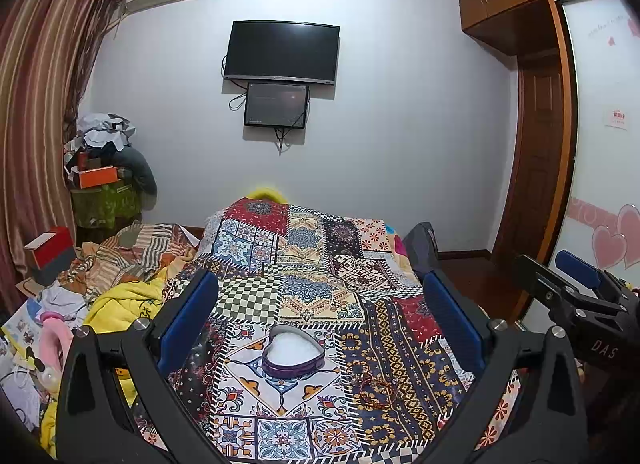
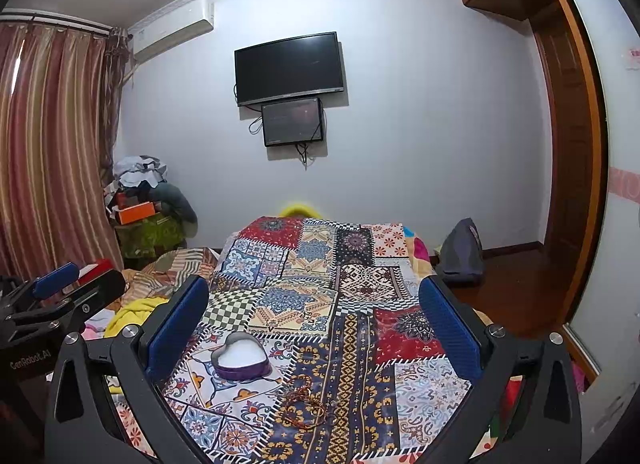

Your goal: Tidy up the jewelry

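A heart-shaped purple box with a white lining lies open on the patterned quilt. Thin red-brown string jewelry lies on the quilt to its right. My left gripper is open and empty, held above the quilt with the box between its fingers in view. In the right wrist view the box is left of centre and the jewelry lies in front. My right gripper is open and empty above the quilt. Each gripper shows at the edge of the other's view.
A heap of clothes and a yellow blanket lies left of the quilt. Boxes and bags are piled by the curtain. A TV hangs on the far wall. A dark bag stands on the wooden floor at right.
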`<action>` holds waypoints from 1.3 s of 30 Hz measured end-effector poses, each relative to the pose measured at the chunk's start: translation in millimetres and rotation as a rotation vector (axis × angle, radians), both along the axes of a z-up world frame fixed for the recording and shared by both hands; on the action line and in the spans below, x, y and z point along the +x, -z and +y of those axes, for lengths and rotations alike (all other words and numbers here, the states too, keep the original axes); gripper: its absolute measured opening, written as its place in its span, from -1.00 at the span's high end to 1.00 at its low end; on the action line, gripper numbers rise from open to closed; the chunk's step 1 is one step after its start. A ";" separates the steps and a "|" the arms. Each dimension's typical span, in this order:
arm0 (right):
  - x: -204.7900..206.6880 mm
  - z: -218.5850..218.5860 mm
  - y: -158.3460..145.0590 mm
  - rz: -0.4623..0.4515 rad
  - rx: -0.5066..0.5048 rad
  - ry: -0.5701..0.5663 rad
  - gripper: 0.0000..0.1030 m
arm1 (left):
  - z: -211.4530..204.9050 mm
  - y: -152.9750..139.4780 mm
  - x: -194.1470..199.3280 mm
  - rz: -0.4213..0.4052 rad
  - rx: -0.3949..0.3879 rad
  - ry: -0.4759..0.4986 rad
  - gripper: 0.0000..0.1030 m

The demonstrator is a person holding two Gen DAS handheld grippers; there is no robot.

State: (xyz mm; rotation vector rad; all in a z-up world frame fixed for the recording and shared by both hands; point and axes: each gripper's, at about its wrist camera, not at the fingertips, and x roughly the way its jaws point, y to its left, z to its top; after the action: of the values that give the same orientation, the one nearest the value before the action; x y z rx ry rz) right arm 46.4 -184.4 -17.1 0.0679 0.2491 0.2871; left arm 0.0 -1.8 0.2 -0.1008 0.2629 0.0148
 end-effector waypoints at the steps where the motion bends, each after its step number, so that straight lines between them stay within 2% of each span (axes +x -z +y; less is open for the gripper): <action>1: 0.0 -0.1 -0.4 0.000 -0.001 0.000 -1.00 | -0.8 0.9 1.0 0.001 0.000 -0.001 -1.00; 39: -0.6 -0.8 -2.7 -0.009 -0.006 0.003 -1.00 | 4.1 4.4 3.2 0.009 -0.012 0.000 -1.00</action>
State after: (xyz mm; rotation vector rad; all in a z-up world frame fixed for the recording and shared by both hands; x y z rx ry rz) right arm 45.8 -185.2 -14.4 0.0610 0.2409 0.2832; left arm 3.3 2.3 -4.2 -0.1126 0.2718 0.0139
